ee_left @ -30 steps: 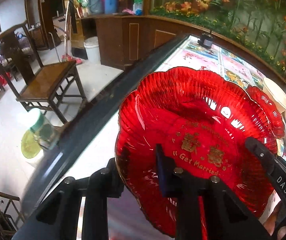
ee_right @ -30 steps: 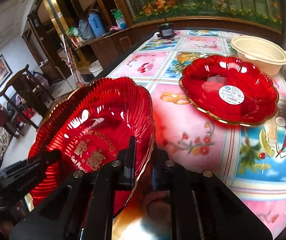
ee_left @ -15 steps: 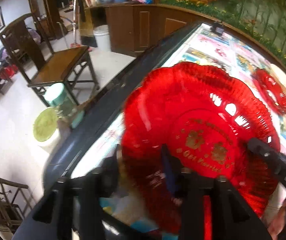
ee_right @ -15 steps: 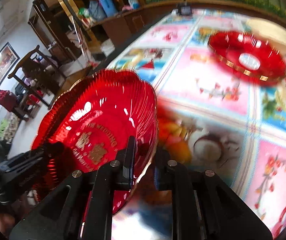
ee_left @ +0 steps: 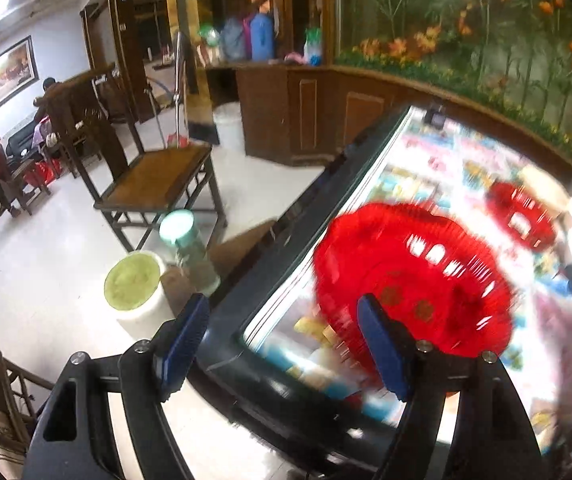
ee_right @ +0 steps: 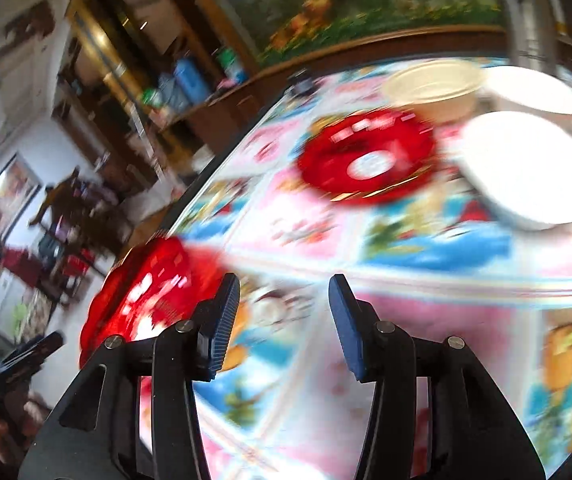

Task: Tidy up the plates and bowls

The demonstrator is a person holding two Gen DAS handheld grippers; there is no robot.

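A red scalloped plate (ee_left: pixel 410 280) with gold writing lies blurred on the picture-covered table (ee_left: pixel 438 168), near its front corner. My left gripper (ee_left: pixel 282 340) is opening, its pads wide apart, with only the table's dark edge between them; its right finger overlaps the plate's near rim in view. My right gripper (ee_right: pixel 286 320) is also opening and holds nothing. The plate (ee_right: pixel 150 292) sits just outside its left finger. A second red plate (ee_right: pixel 366 160) with a white sticker lies farther back, beside a cream bowl (ee_right: pixel 434 88) and two white plates (ee_right: pixel 526 172).
The table's dark edge (ee_left: pixel 286 248) runs diagonally in the left wrist view. Beyond it on the floor stand a wooden chair (ee_left: pixel 154 184), a white bucket with a green lid (ee_left: pixel 134 292) and a jar (ee_left: pixel 190 248). People stand far left.
Both grippers were shut on the red plate's rim and have let go. They have pulled back, and the plate now rests on the table. The right view has swung toward the table's middle.
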